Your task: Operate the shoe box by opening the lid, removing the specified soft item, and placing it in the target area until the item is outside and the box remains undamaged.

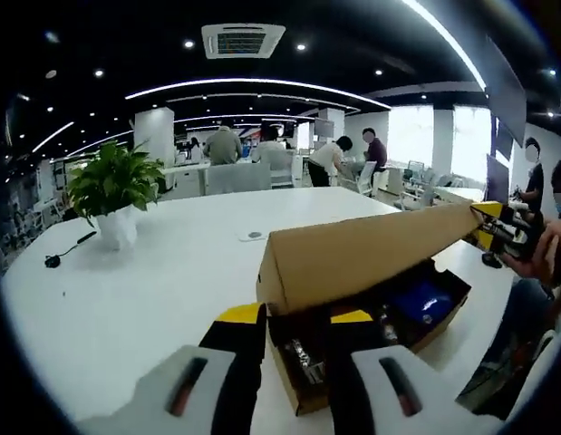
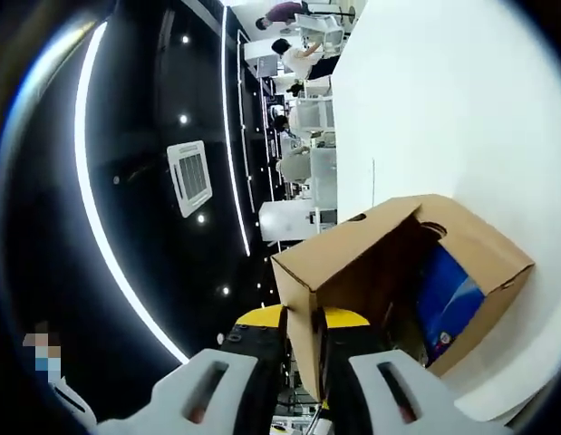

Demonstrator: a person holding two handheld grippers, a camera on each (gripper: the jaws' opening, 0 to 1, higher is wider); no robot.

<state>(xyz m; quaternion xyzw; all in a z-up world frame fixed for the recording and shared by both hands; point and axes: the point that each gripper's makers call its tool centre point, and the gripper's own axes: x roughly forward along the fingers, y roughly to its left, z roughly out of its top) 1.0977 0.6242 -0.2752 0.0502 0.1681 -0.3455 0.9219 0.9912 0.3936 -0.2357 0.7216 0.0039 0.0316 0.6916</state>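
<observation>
A brown cardboard shoe box [image 1: 443, 322] lies on the white table [image 1: 153, 290] with its lid [image 1: 353, 254] lifted at a slant. Inside lie a blue soft item [image 1: 425, 304] and some dark things near my end. My left gripper [image 1: 296, 317] straddles the box's near end wall, jaws closed against it. At the lid's far end my right gripper [image 1: 498, 227] pinches the lid, a hand behind it. In the right gripper view the lid's side flap [image 2: 303, 299] stands between the jaws of my right gripper [image 2: 303, 319], and the blue item [image 2: 448, 290] shows under the raised lid.
A potted plant [image 1: 112, 195] in a white pot stands at the table's far left, with a black cable [image 1: 58, 258] beside it. A small round disc [image 1: 254, 236] lies mid-table. A person [image 1: 543, 263] sits at the right edge; others stand at desks behind.
</observation>
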